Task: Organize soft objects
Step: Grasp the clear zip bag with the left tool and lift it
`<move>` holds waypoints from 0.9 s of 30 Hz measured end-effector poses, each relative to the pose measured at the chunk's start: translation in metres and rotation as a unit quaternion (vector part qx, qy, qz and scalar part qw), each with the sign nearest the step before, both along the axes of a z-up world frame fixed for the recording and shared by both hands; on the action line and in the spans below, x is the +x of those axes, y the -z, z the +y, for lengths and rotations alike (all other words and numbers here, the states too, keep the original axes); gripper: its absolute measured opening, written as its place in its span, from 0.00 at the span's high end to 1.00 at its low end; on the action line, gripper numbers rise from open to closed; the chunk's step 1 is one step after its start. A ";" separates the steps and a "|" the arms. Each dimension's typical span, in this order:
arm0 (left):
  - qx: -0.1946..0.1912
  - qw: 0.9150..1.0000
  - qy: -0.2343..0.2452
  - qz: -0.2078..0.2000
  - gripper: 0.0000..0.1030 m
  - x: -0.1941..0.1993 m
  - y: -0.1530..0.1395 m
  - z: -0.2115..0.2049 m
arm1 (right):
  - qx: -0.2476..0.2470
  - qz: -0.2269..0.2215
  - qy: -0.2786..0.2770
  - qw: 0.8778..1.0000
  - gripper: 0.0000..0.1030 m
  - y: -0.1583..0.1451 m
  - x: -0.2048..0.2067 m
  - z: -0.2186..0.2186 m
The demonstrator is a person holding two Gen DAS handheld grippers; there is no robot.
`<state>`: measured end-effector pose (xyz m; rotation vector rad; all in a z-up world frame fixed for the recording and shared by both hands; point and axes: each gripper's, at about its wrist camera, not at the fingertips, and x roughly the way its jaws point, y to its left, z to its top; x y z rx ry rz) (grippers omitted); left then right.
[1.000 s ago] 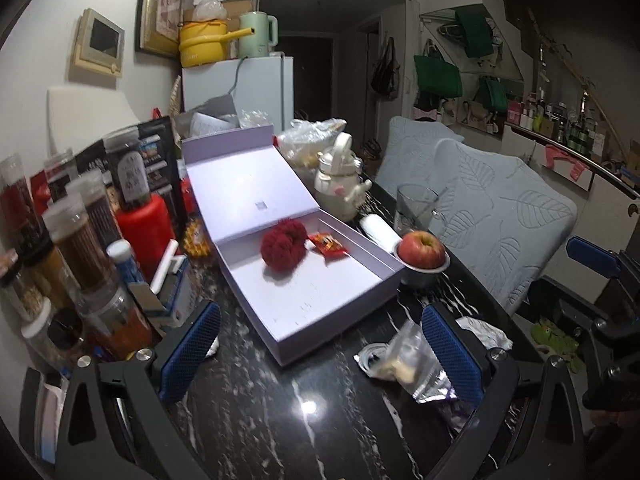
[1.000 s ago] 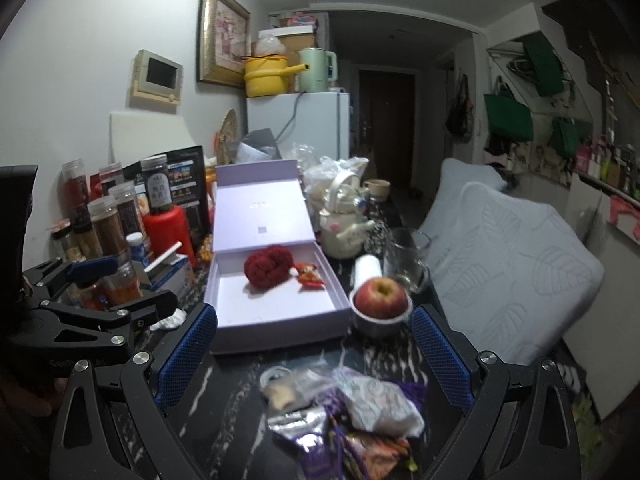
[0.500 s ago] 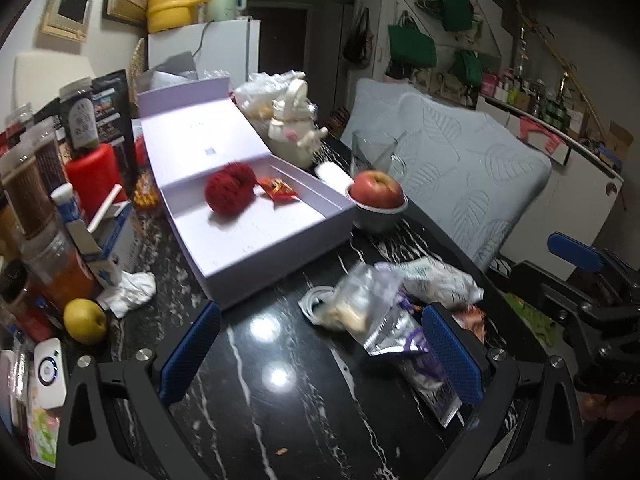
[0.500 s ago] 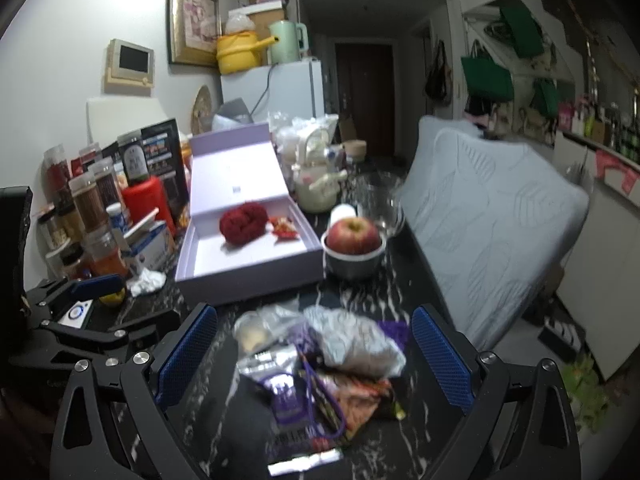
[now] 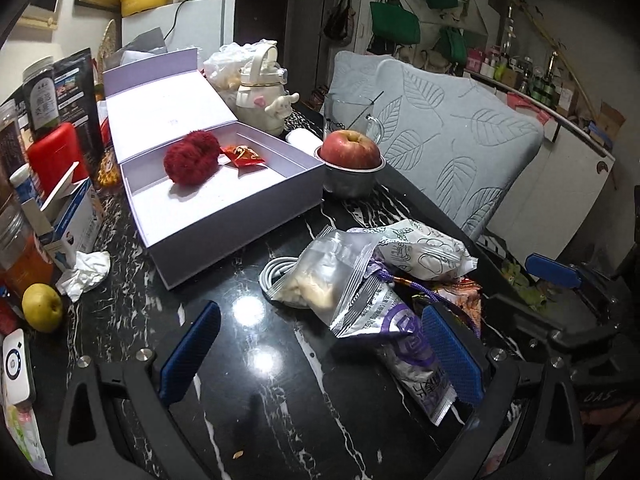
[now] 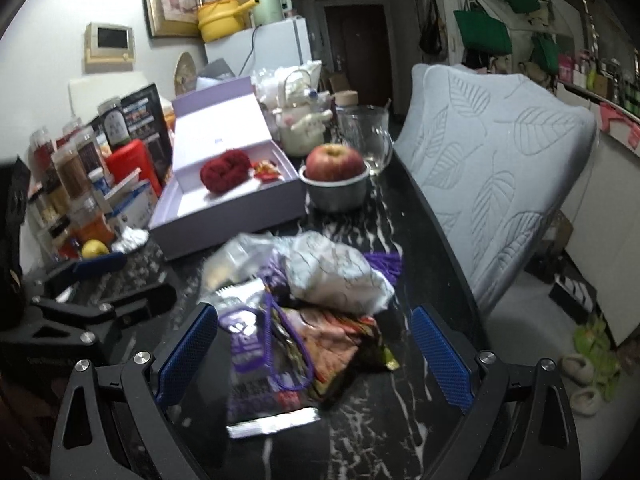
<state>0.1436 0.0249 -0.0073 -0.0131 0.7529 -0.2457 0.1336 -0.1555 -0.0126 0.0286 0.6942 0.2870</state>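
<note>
Soft packets [image 6: 320, 304] lay heaped on the black marble desk [image 5: 256, 400], just in front of the open lavender box [image 5: 224, 184]. One red fuzzy item [image 5: 191, 157] and a small red sachet [image 5: 243, 155] already sat inside that box. The right gripper [image 6: 312, 356] hung over the heap with its jaws spread wide, holding nothing; the packets lay between its blue pads [image 6: 188, 354]. The left gripper [image 5: 320, 356] was also wide and empty, with a purple foil packet [image 5: 404, 344] beside its right pad.

Judged step: picking one packet for transfer to the box. Recommended procedure: select the topmost white patterned bag [image 6: 332, 276], close on its bulk rather than a thin edge, and lift straight up so neighbours do not drag. The purple cord [image 6: 288, 344] could snag. Keep clear of the apple bowl [image 6: 336, 192].
</note>
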 end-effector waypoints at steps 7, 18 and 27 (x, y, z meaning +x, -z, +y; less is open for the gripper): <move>0.022 1.000 -0.006 0.005 0.00 0.014 0.011 -0.008 | -0.003 0.015 -0.004 1.000 0.04 0.015 0.012 -0.015; 0.057 0.998 -0.007 0.002 0.00 0.046 0.017 -0.014 | 0.011 0.039 -0.006 0.999 0.04 0.025 0.037 -0.029; 0.006 0.995 0.059 0.083 0.00 0.090 0.044 -0.017 | 0.026 0.054 0.008 0.998 0.04 0.025 0.051 -0.042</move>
